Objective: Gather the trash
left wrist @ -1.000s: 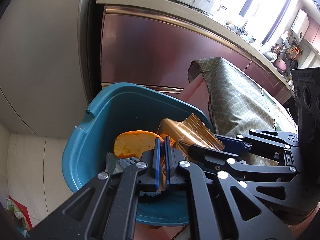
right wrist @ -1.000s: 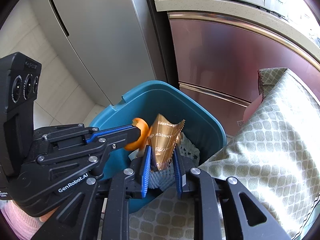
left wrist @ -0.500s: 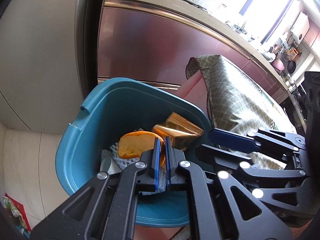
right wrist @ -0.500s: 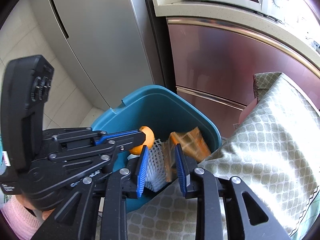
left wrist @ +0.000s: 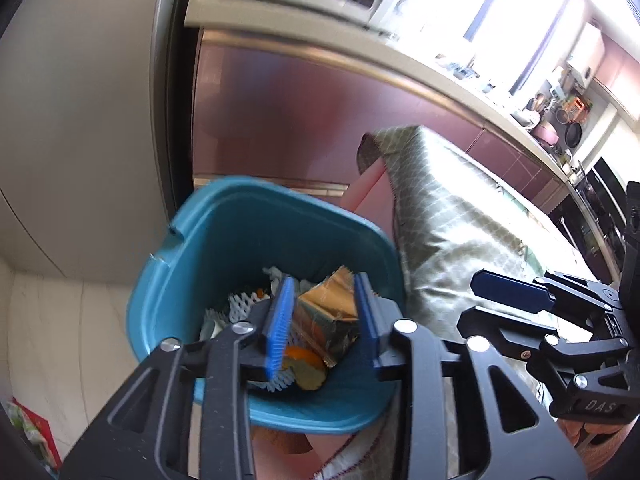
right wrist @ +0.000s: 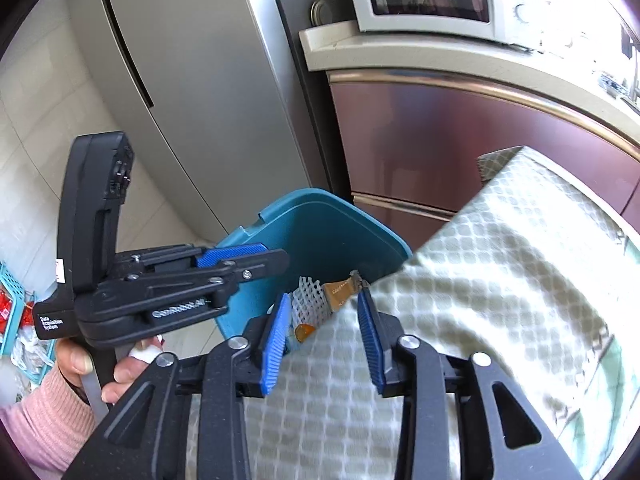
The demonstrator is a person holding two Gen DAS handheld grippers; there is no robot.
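— So where does the trash sit right now?

— Down inside the teal bin (left wrist: 224,248): a gold foil wrapper (left wrist: 326,316), a piece of white foam netting (left wrist: 240,304) and some orange peel (left wrist: 298,354) lie loose on its bottom. The wrapper and netting also show over the rim in the right wrist view (right wrist: 340,290).

— Is either tool holding any of it?

— No. The left gripper (left wrist: 322,320) hangs above the bin's mouth with its blue pads spread wide and only the trash below showing through the gap. The right gripper (right wrist: 324,340) is likewise spread and empty, poised over the edge of the checked tablecloth (right wrist: 500,300) just beside the bin.

— Which step would you call this?

— The drop, I'd judge, finished for these pieces: everything lies in the bin, nothing is pinched.

— And next?

— Probably a look for more litter. The cloth in view appears bare, though much of the table lies outside both views. If something remains, a gripper needs to turn away from the bin, come down over the piece with pads apart, and close gently, since wrappers and peel are light and slip easily.
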